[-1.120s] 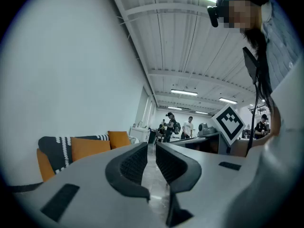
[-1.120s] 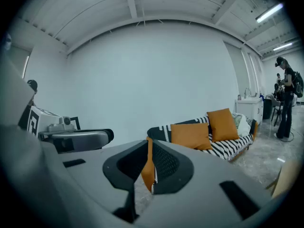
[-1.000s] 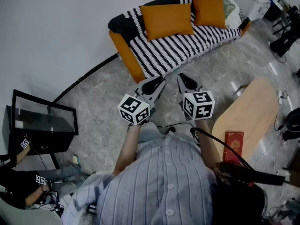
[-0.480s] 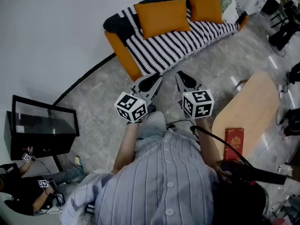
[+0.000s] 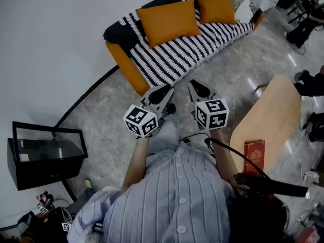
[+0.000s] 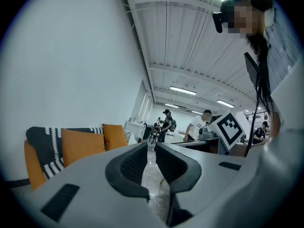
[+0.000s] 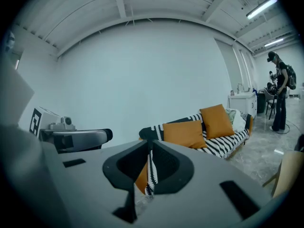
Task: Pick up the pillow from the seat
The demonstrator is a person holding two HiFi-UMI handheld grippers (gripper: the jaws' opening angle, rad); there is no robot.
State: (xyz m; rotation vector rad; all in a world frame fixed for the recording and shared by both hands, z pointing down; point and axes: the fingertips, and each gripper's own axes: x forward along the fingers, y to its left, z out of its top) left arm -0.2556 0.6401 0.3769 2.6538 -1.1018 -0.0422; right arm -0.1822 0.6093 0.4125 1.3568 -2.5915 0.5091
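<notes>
- Short of the sofa, over the grey stone floor, the head view shows the left tool and the right tool side by side. Both point toward the sofa and are well apart from it. Their jaws are together, with nothing held.
- On the sofa's striped seat, the wide orange pillow leans on the backrest near the orange armrest end. The square orange pillow stands just beside it, toward the far end.
- Off the sofa's front, a wooden counter carries a red book. A black glass-topped stand sits by the wall past the sofa's armrest end.
- Left gripper view: the left tool has its jaws drawn to a thin slit with nothing in it. The sofa lies low beyond them, with the wide orange pillow and square orange pillow on it. People stand beyond the sofa's far end.
- Right gripper view: the right tool has its jaws together and empty. The sofa is well beyond them, and both pillows rest against its backrest: wide orange pillow, square orange pillow.
</notes>
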